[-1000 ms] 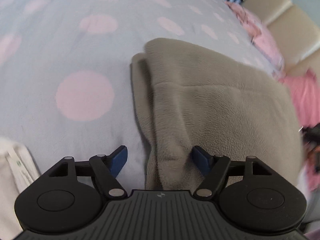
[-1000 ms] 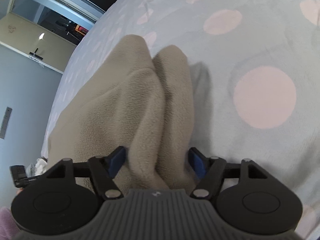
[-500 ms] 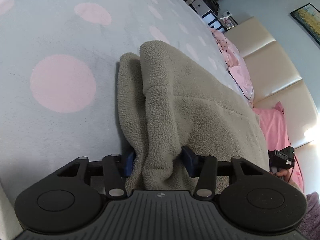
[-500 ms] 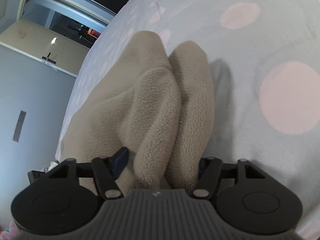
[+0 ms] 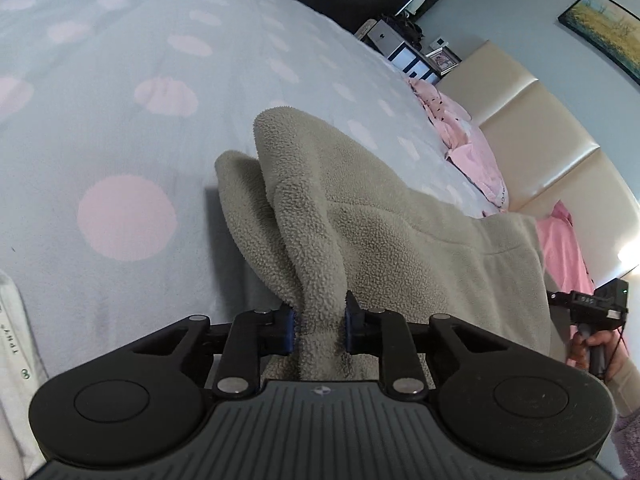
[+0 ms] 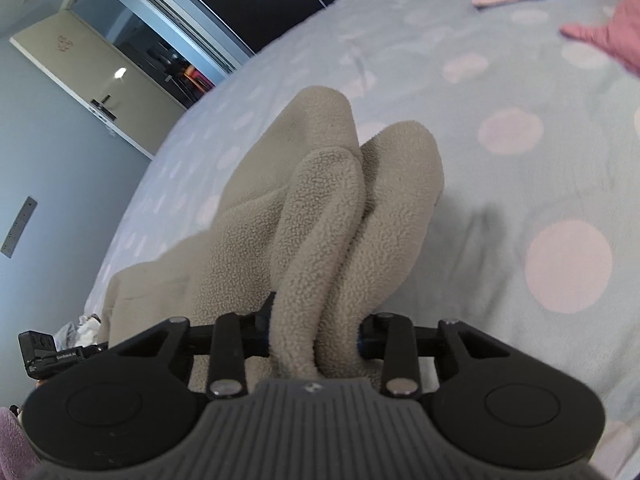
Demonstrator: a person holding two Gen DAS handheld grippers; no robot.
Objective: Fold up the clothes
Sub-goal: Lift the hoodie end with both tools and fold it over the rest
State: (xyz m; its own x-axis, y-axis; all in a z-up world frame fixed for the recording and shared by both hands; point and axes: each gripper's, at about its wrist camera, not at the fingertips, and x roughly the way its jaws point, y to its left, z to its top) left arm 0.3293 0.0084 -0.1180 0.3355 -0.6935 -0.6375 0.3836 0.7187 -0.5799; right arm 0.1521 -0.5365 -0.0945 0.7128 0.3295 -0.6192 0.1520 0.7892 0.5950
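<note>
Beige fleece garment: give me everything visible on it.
The beige fleece garment looks like thick, nubby pile, bunched into rounded folds, with a stitched seam along one panel. It lies on the pale blue bedspread with pink dots, its near edges raised. The left tongs and right tongs are closing on separate gathered folds, pads pressing the fabric.

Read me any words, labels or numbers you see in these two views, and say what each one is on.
White fabric at the left edge: small dark print, sideways, too blurred to read.
Black camera device in the right wrist view: a line of lettering, too small to read.
Black device in the left wrist view: a label, unreadable.
</note>
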